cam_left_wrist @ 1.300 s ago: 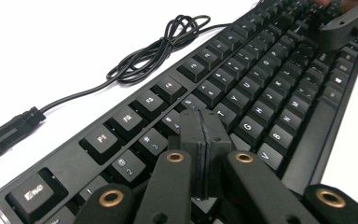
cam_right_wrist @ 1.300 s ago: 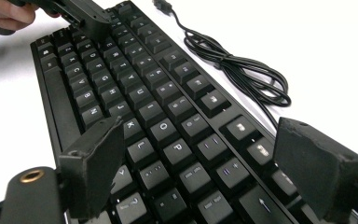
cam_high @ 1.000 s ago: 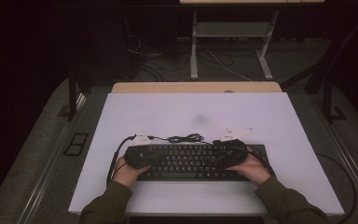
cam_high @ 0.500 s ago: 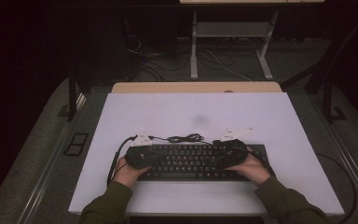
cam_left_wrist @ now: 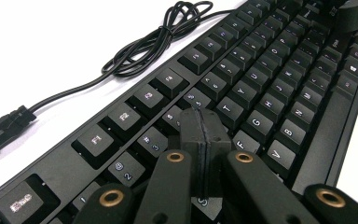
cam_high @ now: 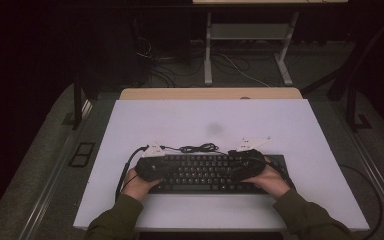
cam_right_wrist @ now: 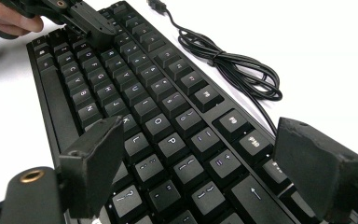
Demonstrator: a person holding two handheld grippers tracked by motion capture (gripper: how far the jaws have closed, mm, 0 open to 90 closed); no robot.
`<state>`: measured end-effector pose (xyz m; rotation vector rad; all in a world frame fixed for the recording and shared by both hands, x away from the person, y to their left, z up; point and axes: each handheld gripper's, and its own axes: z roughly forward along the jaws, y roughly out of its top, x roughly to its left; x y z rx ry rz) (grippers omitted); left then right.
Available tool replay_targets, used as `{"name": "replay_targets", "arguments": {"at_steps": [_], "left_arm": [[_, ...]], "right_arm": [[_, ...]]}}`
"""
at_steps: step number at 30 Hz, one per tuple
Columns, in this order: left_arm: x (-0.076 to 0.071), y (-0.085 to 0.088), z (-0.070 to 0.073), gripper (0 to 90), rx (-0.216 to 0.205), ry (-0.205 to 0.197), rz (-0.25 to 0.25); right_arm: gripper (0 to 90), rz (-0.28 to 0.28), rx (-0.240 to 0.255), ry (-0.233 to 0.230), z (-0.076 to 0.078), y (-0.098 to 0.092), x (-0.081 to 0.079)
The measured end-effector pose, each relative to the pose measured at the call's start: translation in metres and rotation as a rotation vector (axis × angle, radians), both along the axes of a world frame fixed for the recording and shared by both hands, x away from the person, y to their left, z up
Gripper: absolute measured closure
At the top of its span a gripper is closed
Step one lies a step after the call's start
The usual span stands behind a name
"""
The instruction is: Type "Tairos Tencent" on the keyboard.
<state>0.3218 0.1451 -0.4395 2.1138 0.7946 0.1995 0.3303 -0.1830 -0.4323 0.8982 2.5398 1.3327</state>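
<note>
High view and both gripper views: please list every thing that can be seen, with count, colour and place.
flat black plastic keyboard: one, black with pale key legends, near edge of the tabletop, across the middle.
thin black keyboard cable: one, black, bundled in loops on the tabletop just behind the keyboard.
white rectangular tabletop: one, white, centre of the high view.
light wooden board: one, tan, along the far edge of the tabletop.
grey metal frame: one, grey, on the dark floor beyond the table.
left claw: one, black, jaws shut together, over the number and letter keys at the keyboard's left part.
right claw: one, black, jaws open, above the keys at the keyboard's right part.
hands: two, with dark green sleeves, at the near edge.
</note>
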Motion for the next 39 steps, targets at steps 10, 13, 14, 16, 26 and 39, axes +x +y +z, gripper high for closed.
{"name": "replay_targets", "arguments": {"at_steps": [10, 13, 14, 16, 26, 39], "left_arm": [[-0.001, 0.001, 0.002, 89.2, -0.005, -0.009, 0.002], [-0.002, 0.001, 0.002, 89.2, -0.002, -0.012, 0.004], [-0.002, 0.001, 0.003, 89.2, -0.002, -0.014, 0.004], [-0.002, 0.001, 0.003, 89.1, -0.001, -0.016, 0.004], [-0.007, 0.001, 0.005, 78.5, -0.019, -0.018, 0.019], [-0.015, 0.003, 0.007, 57.4, -0.027, -0.02, 0.029]], "right_arm": [[16.4, 0.002, 0.002, 0.001, 0.0, 0.0, 0.0], [16.4, 0.003, 0.002, -0.001, 0.0, 0.0, 0.0], [16.4, 0.003, 0.003, 0.001, 0.0, 0.0, 0.0], [16.4, 0.006, 0.004, 0.002, 0.0, 0.001, 0.0], [20.8, 0.035, 0.014, 0.013, 0.002, 0.004, -0.001], [44.9, 0.094, 0.039, 0.03, 0.002, 0.012, 0.0]]}}
